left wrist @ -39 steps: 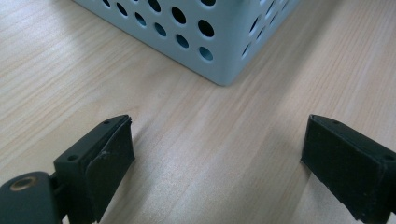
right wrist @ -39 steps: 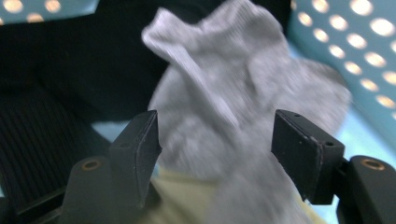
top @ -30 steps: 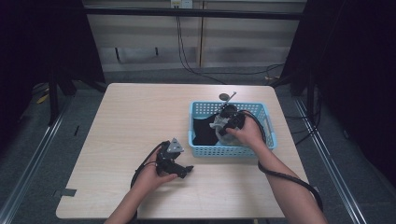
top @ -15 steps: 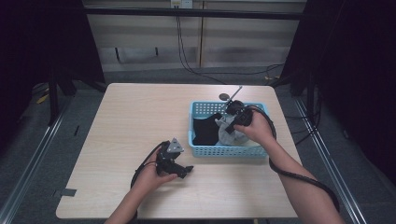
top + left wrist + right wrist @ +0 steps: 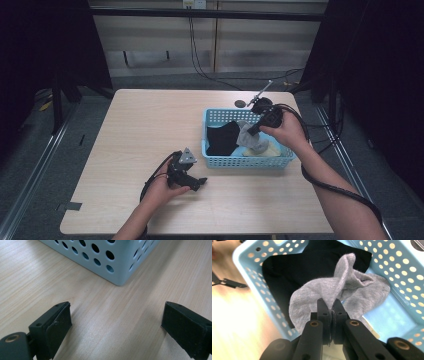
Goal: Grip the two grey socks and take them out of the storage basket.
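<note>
Dark curtains and a panelled wall with hanging cables surround a light wooden table (image 5: 150,130). We see a blue perforated basket (image 5: 220,116) standing toward the right edge of the table, nearer the far side than the near side.

We hold the right tool (image 5: 331,307) above the basket, over its right half. Its jaws have just been closing and are now pressed together on a fold of a grey sock (image 5: 352,287). The sock hangs from the jaws and is partly lifted: its upper fold rises clear, while its lower part drapes down into the basket. A black garment (image 5: 294,267) lies in the left half of the basket, partly under the sock. A pale yellow item (image 5: 270,150) shows at the near right of the basket floor.

We hold the left tool (image 5: 115,325) low over the table, close to its near edge and just beside the near left corner of the basket. Its jaws stand wide apart with bare table between them.
</note>
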